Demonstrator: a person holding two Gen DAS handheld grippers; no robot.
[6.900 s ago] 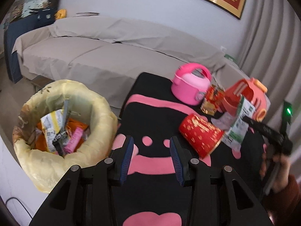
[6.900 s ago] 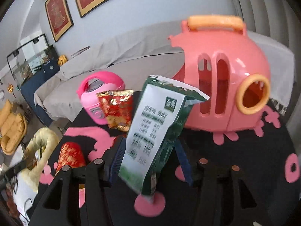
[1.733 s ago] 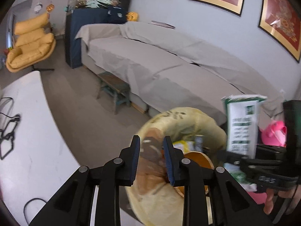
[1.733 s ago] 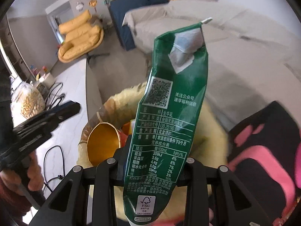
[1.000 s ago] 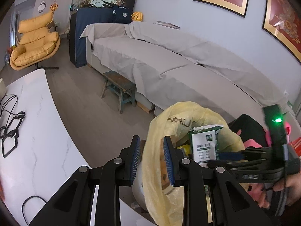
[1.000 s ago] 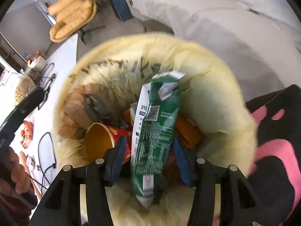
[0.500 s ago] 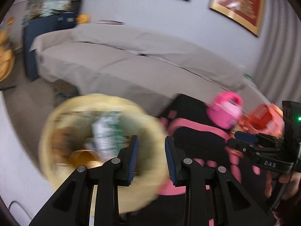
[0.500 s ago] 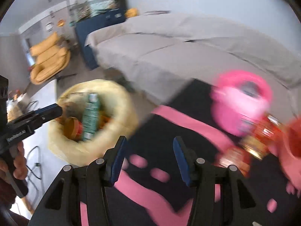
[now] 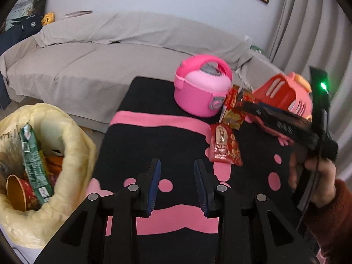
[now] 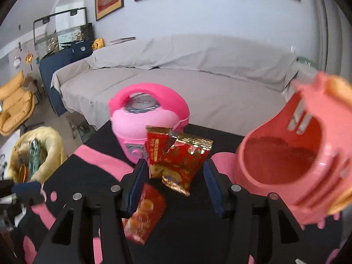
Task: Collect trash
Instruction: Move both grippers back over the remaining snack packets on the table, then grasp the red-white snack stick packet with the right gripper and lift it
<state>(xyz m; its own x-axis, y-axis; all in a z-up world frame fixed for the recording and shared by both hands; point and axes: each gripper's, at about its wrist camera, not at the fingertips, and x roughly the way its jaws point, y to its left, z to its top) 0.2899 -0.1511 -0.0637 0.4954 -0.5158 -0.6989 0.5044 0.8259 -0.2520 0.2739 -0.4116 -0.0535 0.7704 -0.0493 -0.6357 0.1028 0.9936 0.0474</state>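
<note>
The right gripper (image 10: 173, 187), spread and empty, frames the upright red-gold snack bag (image 10: 179, 161) leaning at the pink toy cooker's (image 10: 149, 118) 5 o'clock. Closing carelessly may crush it or topple it onto the flat red packet (image 10: 144, 215). The left gripper (image 9: 177, 188) is spread, idle over the tabletop (image 9: 154, 101).

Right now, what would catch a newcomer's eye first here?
The open right gripper faces two crinkled red snack packets, upright before the pink toy cooker on the black-and-pink table. At the table's left, the yellow trash bag holds a green carton.
</note>
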